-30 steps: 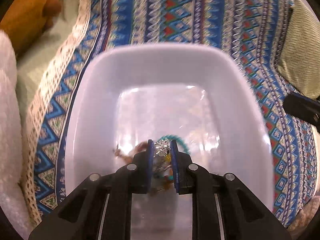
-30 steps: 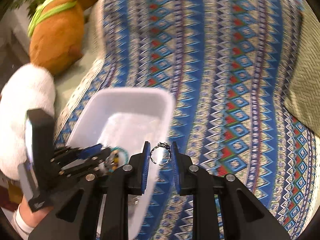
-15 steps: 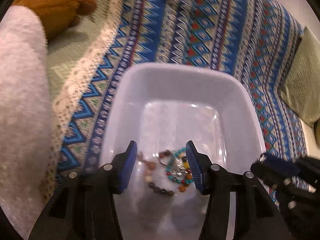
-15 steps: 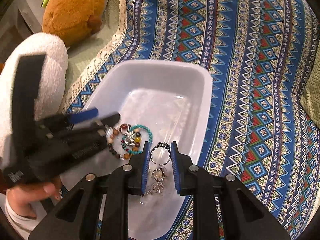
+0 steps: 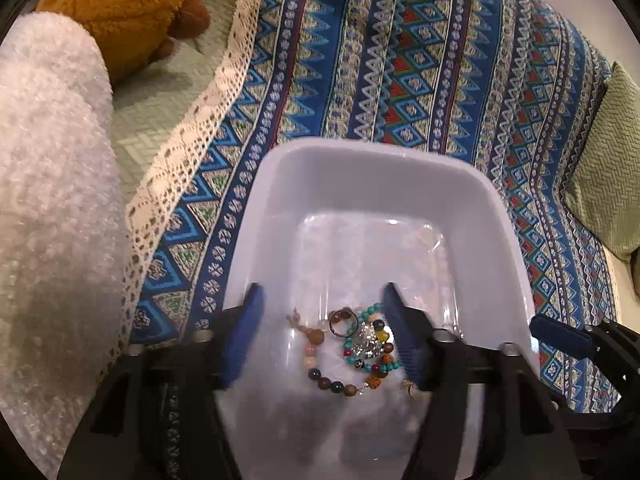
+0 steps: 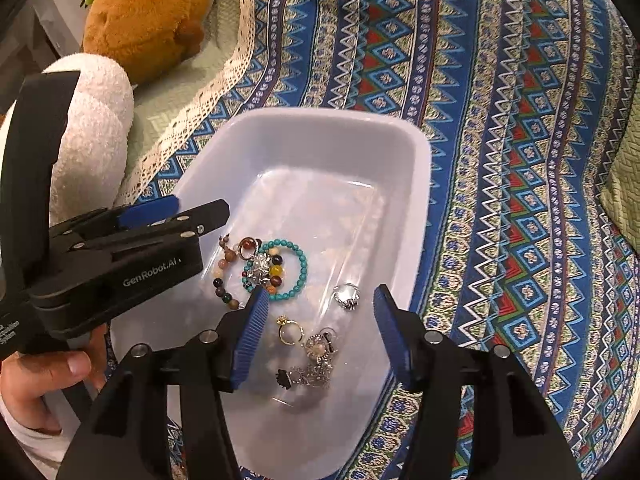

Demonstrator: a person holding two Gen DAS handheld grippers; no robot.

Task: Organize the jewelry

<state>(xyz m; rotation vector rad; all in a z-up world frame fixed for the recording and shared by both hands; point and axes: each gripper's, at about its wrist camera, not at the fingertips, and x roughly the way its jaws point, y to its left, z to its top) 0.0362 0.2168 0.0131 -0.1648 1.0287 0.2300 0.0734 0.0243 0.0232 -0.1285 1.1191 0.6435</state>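
A white plastic tray [image 6: 416, 200] lies on a patterned blue cloth and also shows in the left wrist view [image 5: 360, 160]. In it lie a turquoise bead bracelet [image 6: 302, 268], a brown bead bracelet [image 6: 224, 276], a silver ring [image 6: 346, 295], a gold ring [image 6: 291, 330] and silver earrings [image 6: 316, 364]. The bracelets show in the left wrist view [image 5: 360, 344]. My right gripper [image 6: 320, 312] is open and empty above the silver ring. My left gripper [image 5: 322, 316] is open and empty over the bracelets, and also shows in the right wrist view [image 6: 176, 216].
The blue patterned cloth [image 6: 500, 160] with a lace edge covers the surface. A brown plush toy [image 6: 144, 20] and a white fluffy cushion [image 6: 96, 128] lie at the left. A green cushion [image 5: 608, 160] sits at the right.
My left gripper opened and dropped its beaded jewelry into the tray. My right gripper moved over the tray, opened, and the silver ring now lies in the tray.
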